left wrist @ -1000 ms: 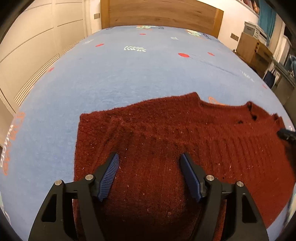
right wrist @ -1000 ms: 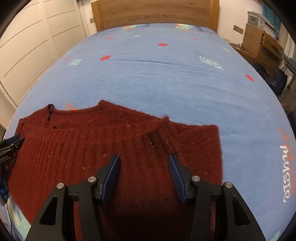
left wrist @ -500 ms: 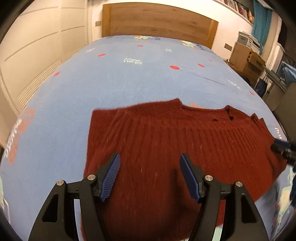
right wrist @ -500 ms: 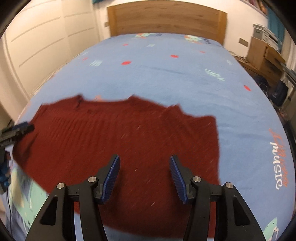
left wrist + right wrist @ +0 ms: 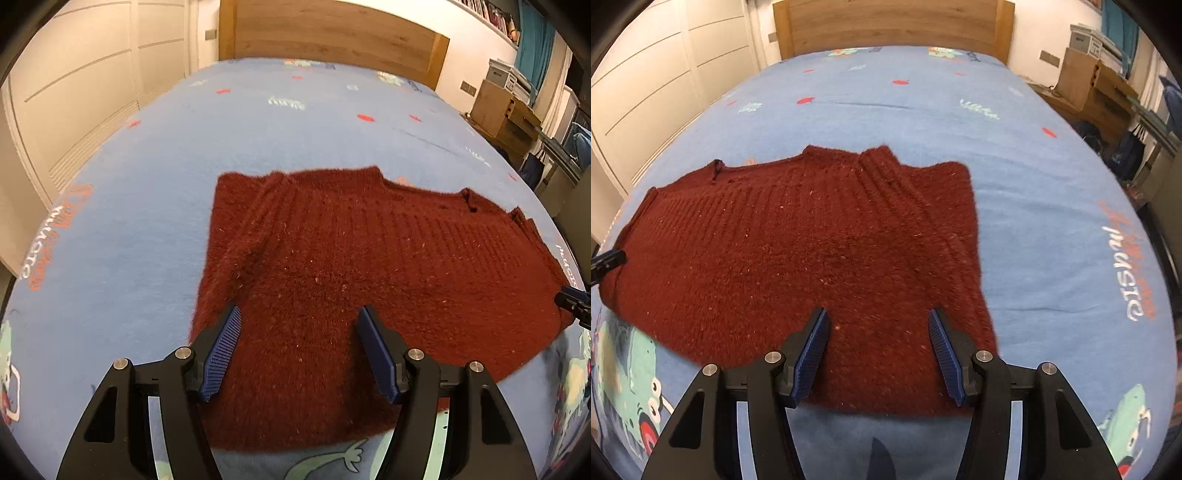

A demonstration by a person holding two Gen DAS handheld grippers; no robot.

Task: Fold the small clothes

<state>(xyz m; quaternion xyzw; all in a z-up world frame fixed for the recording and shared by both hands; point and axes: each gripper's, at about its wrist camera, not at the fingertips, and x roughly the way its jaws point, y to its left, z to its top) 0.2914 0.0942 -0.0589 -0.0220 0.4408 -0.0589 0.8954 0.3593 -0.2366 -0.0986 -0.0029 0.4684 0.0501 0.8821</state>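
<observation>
The left gripper (image 5: 299, 325) is spread wide, its two blue ribbed pads (image 5: 221, 354) well apart with nothing pinched between them. It hovers over the near hem of a dark red knitted sweater (image 5: 369, 266), which lies flat on the blue bedsheet (image 5: 147, 166) and stretches ahead of the gripper and off to its right. The sweater's left side sits just ahead of the left pad, with a folded-in sleeve forming a ridge there. Whether the pads touch the knit cannot be told.

The right gripper (image 5: 879, 325) is likewise held wide, its blue pads (image 5: 812, 354) apart and holding nothing. The sweater (image 5: 794, 251) spreads ahead of it and away to its left; the garment's right edge, with a sleeve folded over the body, runs just ahead of the right pad. The near hem passes beneath the gap between the fingers.

Each gripper's tip shows at the edge of the other's view, beside the sweater's far side. Beyond both grippers the sheet, printed with small red and teal motifs, runs to a wooden headboard (image 5: 894, 26).
</observation>
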